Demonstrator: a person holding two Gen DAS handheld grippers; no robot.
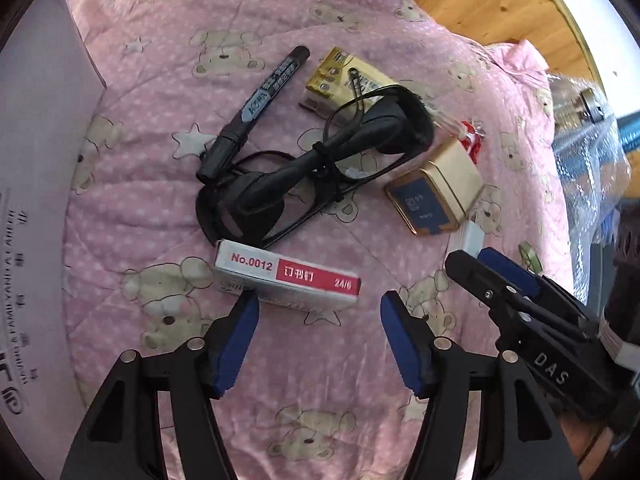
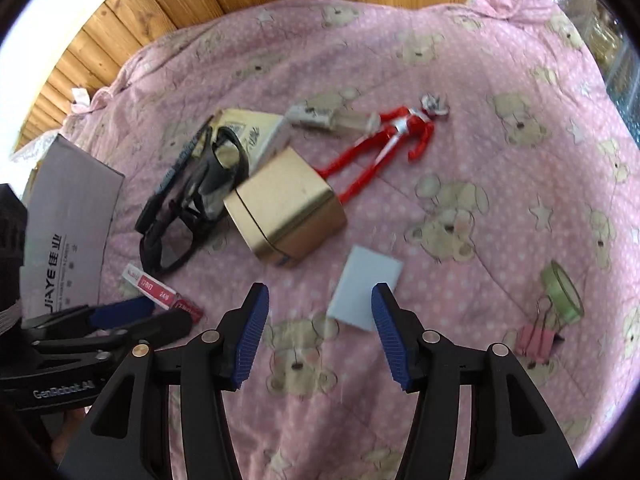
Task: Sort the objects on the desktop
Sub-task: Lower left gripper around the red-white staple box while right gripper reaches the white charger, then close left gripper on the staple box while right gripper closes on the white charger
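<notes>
Two grippers, nothing held. From the left wrist, the left gripper (image 1: 318,312) is seen with jaws wide, the staple box (image 1: 286,280) lying mid-frame just beyond. From the right wrist, the right gripper (image 2: 320,304) is spread wide too, a pale blue pad (image 2: 362,284) lying lower centre between the tips on the pink blanket (image 2: 460,100).

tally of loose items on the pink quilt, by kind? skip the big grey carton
Boxes and tins: 3 - staple box, gold tin, yellow-white box
Stationery: 5 - marker, pale blue pad, green tape roll, pink binder clip, white tube
Eyewear: 1 - black glasses
Toys: 1 - red figure
Total: 10
</notes>
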